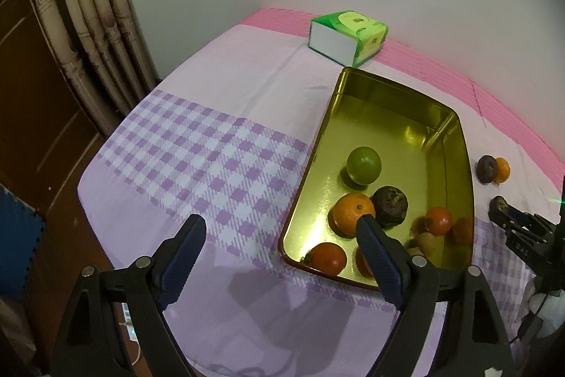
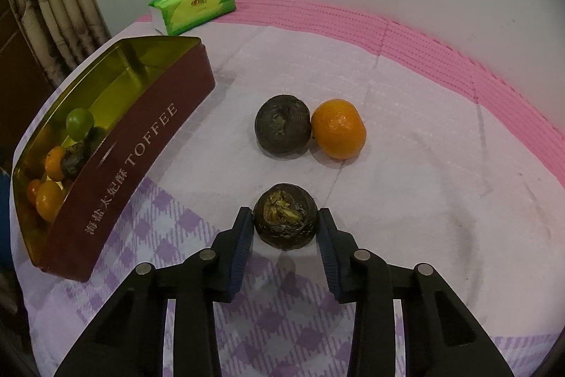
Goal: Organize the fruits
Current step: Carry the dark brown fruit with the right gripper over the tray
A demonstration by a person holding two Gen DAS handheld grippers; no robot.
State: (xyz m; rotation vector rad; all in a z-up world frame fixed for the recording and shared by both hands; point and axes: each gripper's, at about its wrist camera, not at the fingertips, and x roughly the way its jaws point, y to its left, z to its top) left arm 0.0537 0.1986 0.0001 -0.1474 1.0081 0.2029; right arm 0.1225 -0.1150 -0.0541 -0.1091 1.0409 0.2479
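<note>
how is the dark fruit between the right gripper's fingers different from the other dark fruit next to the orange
The gripped dark fruit sits between the right gripper fingers, which press its sides; the far dark fruit lies free, touching the orange. The gripped one shows a torn, yellowish top; the far one shows only a small dimple. The gripped one lies by the purple checks, the far one on plain cloth. Both are round and dark, outside the tin.

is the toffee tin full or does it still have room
Room left. The toffee tin holds fruit only at its near end; the far half of its gold floor is bare.
</note>
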